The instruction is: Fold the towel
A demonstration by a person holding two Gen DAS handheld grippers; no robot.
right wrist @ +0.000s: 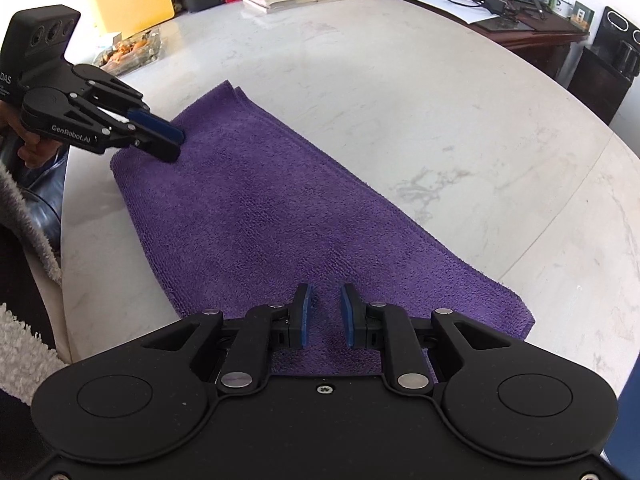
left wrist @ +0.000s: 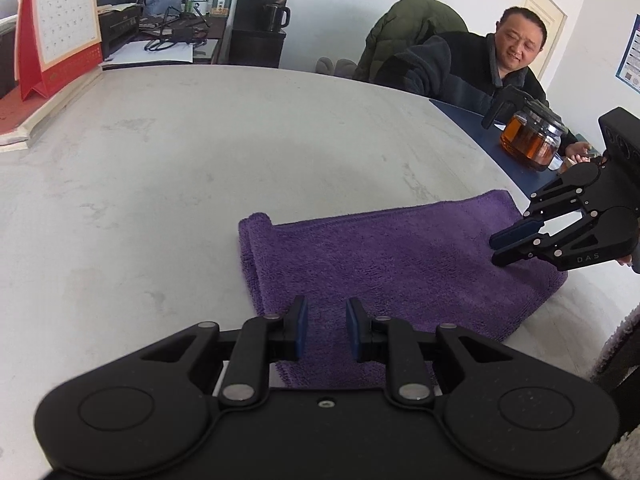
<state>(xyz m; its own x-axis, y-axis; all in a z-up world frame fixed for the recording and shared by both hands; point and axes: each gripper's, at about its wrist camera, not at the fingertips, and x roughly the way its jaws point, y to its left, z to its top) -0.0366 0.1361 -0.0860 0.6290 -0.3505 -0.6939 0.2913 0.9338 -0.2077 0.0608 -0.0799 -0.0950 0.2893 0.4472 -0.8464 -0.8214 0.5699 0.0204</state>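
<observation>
- The purple towel (right wrist: 256, 208) lies folded into a long strip on the pale marble desk (right wrist: 420, 92), close to the desk's near edge and running along it.
- One short end of the towel reaches toward the dark blue mat (left wrist: 496, 152) at the desk's side; the other short end shows a rolled fold with stacked layers.
- The left gripper (left wrist: 326, 330) hangs over one short end of the towel, its blue pads (left wrist: 300, 330) a small gap apart with nothing between them; the cloth shows below through the gap.
- The right gripper (right wrist: 325, 314) hangs over the opposite short end, its blue pads (right wrist: 305, 314) likewise slightly parted and holding nothing.
- In the right wrist view a hand (right wrist: 30, 146) grips the left gripper's handle.
- A glass teapot (left wrist: 530, 140) of amber tea stands on the blue mat, past the towel's end.
- A seated person (left wrist: 472, 72) in a dark fleece is at the desk's far side beside the teapot.
- A red desk calendar (left wrist: 56, 28) stands on books at the desk's far corner.
</observation>
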